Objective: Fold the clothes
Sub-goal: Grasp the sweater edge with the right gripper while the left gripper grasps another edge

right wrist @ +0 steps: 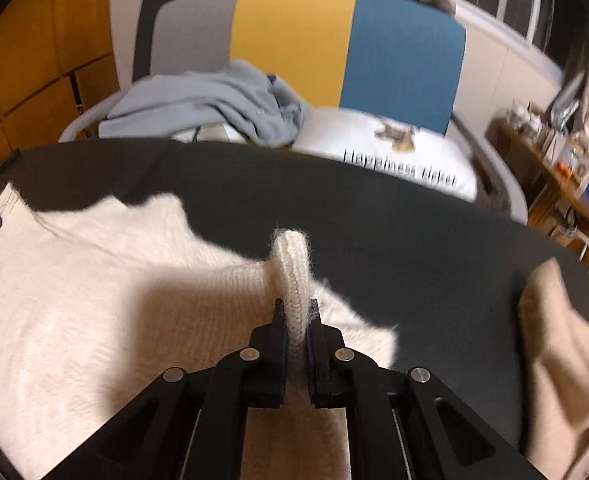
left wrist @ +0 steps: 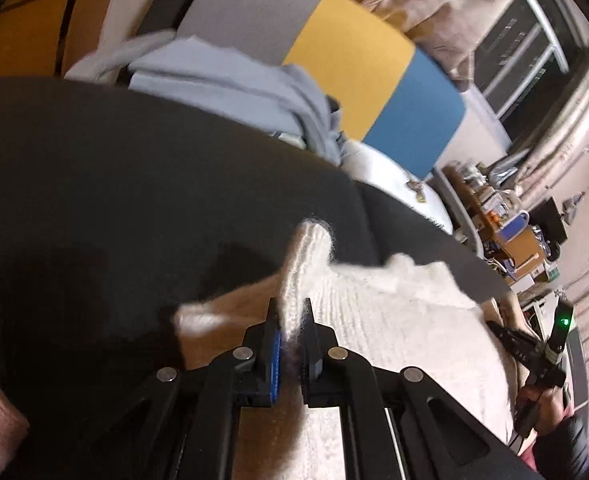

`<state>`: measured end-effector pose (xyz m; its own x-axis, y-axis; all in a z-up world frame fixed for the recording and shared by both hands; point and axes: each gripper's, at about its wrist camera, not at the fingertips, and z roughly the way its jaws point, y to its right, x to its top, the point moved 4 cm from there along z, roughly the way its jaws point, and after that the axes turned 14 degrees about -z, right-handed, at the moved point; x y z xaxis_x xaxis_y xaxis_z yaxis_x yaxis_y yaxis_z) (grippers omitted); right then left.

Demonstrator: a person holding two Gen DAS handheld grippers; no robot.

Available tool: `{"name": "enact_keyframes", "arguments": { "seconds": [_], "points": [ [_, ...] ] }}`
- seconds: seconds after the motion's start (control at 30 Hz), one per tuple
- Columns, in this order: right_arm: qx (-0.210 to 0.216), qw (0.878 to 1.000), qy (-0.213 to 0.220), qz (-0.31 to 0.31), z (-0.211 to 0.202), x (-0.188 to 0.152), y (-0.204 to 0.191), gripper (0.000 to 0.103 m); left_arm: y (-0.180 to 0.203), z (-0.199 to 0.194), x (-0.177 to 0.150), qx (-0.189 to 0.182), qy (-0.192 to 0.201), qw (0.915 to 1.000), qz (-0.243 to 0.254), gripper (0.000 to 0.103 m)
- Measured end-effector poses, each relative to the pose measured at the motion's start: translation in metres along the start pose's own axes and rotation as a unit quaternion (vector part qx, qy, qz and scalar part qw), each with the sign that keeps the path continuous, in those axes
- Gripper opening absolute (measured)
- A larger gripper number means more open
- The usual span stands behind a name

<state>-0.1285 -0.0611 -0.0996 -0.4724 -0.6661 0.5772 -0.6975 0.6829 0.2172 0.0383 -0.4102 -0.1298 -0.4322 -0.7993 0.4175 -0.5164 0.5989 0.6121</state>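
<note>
A fold of the cream knitted sweater (right wrist: 94, 300), spread on the dark desk (right wrist: 394, 220), is pinched by the closed right gripper (right wrist: 297, 320); another fold is clamped by the left gripper (left wrist: 290, 316).

A dark table (right wrist: 394, 220) carries a cream sweater (right wrist: 74, 300) and a tan cloth (right wrist: 566, 360).

Left hand-held gripper (left wrist: 290, 316) — black linkage arms, silver rivets, blue pad; right hand-held gripper (right wrist: 297, 316) — same black.

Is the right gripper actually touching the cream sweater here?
Touching. The right wrist view shows the right gripper shut on a pinched fold of the cream sweater, knit pressed between both fingers.
</note>
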Motion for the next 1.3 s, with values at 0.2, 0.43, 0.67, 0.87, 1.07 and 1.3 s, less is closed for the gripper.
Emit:
{"name": "enact_keyframes", "arguments": {
  "seconds": [0.2,0.43,0.67,0.87,1.07,1.3],
  "points": [
    [0.005,0.999,0.0,0.041,0.012,-0.012,0.005,0.008,-0.003,0.004,-0.003,0.032,0.004,0.9995,-0.004,0.016],
    [0.001,0.996,0.083,0.032,-0.038,0.003,-0.009,0.066,0.059,-0.014,-0.014,-0.018,-0.036,0.9903,0.133,0.034],
    [0.107,0.989,0.099,-0.021,-0.05,0.015,-0.088,0.074,0.111,0.047,-0.039,-0.008,-0.129,0.9627,0.238,0.034],
    [0.125,0.989,0.073,-0.036,-0.029,0.011,-0.121,0.077,0.115,0.078,-0.05,0.003,-0.168,0.9527,0.254,0.033],
    [0.131,0.988,0.076,-0.023,-0.023,0.006,-0.127,0.085,0.113,0.072,-0.052,0.013,-0.121,0.9614,0.247,0.004],
    [0.118,0.989,0.081,-0.04,-0.032,0.018,-0.127,0.012,0.124,0.051,-0.025,-0.032,-0.048,0.9831,0.174,0.003]
  ]
}}
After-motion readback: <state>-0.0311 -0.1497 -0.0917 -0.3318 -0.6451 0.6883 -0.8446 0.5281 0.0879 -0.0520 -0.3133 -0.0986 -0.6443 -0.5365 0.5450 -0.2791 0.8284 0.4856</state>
